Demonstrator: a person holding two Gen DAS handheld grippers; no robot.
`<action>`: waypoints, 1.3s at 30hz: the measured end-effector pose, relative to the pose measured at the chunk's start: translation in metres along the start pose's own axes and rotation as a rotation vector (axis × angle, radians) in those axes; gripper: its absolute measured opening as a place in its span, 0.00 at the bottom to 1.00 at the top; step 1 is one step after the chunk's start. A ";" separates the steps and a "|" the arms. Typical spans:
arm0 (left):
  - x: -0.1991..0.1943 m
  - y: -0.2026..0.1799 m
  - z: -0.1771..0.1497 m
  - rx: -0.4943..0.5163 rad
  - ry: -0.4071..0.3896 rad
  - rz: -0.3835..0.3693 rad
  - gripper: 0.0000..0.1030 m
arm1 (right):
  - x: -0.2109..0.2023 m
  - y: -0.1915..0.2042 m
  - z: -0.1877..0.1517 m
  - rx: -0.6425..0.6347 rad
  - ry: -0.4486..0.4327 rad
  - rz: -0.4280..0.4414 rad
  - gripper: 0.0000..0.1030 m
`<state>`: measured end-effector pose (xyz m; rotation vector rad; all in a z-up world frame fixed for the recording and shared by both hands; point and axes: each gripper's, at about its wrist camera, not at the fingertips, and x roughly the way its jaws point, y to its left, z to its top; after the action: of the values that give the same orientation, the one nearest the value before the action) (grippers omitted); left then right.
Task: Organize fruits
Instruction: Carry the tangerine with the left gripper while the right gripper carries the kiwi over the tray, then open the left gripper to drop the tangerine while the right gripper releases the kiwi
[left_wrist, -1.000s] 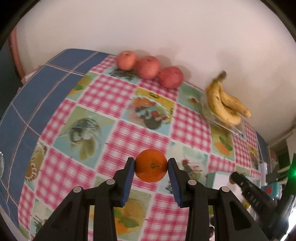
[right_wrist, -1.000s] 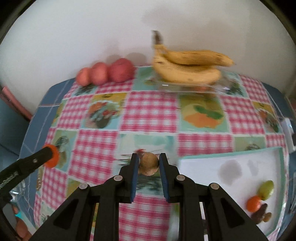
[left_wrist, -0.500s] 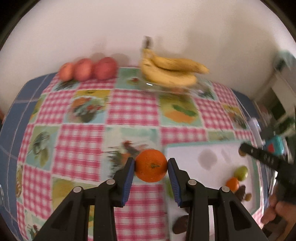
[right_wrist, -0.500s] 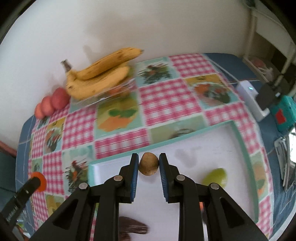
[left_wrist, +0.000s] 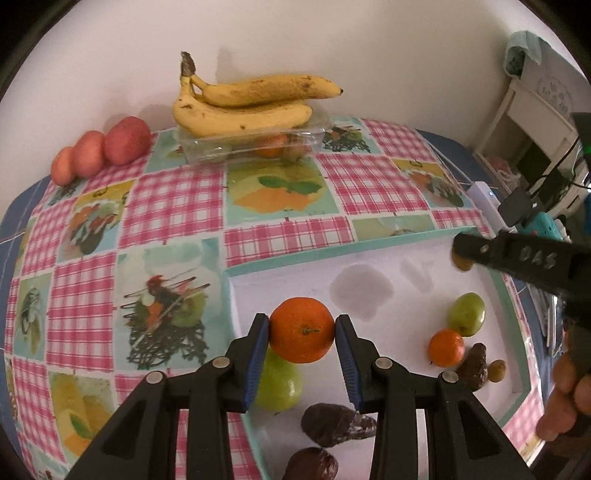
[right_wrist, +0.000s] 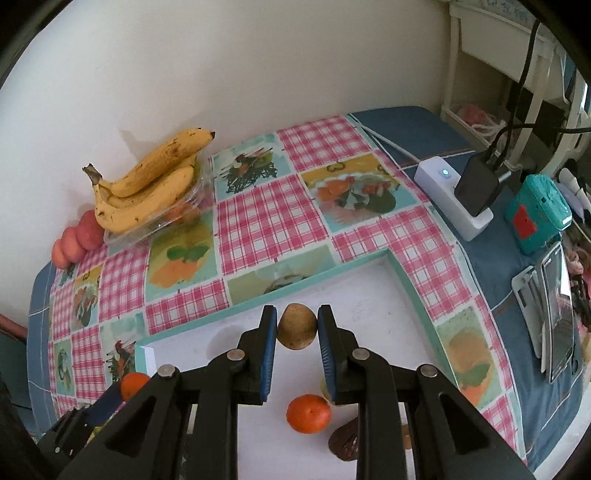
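My left gripper (left_wrist: 302, 336) is shut on an orange mandarin (left_wrist: 302, 334) and holds it above the left part of a white tray with a teal rim (left_wrist: 332, 249). My right gripper (right_wrist: 297, 330) is shut on a small brown fruit (right_wrist: 297, 330) above the same tray (right_wrist: 306, 280). In the tray lie a green apple (left_wrist: 280, 387), a second green fruit (left_wrist: 467, 314), a small mandarin (left_wrist: 446, 347) and dark brown fruits (left_wrist: 338, 424). The right gripper also shows in the left wrist view (left_wrist: 463, 258).
Bananas (left_wrist: 243, 107) rest on a clear plastic box (left_wrist: 251, 146) by the wall, with three red apples (left_wrist: 101, 147) to their left. A white power strip with a plug (right_wrist: 456, 195), a teal device (right_wrist: 537, 212) and phones (right_wrist: 554, 314) lie at the table's right edge.
Both grippers swung to the right, from over the tablecloth to over the white tray, each still holding its fruit. The right gripper moved farther over the tray.
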<state>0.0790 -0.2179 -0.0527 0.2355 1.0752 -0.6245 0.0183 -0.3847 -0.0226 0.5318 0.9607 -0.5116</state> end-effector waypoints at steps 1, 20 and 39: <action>0.003 -0.002 -0.001 0.008 -0.002 0.002 0.38 | 0.005 0.000 -0.001 0.001 0.006 0.008 0.23; 0.035 -0.011 0.007 0.008 0.001 -0.005 0.38 | 0.061 -0.006 -0.016 0.015 0.112 -0.034 0.23; -0.009 0.018 0.013 -0.030 -0.032 0.078 0.65 | 0.056 -0.002 -0.020 0.018 0.128 -0.073 0.32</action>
<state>0.0963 -0.2062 -0.0405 0.2395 1.0391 -0.5403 0.0317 -0.3833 -0.0807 0.5520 1.1011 -0.5568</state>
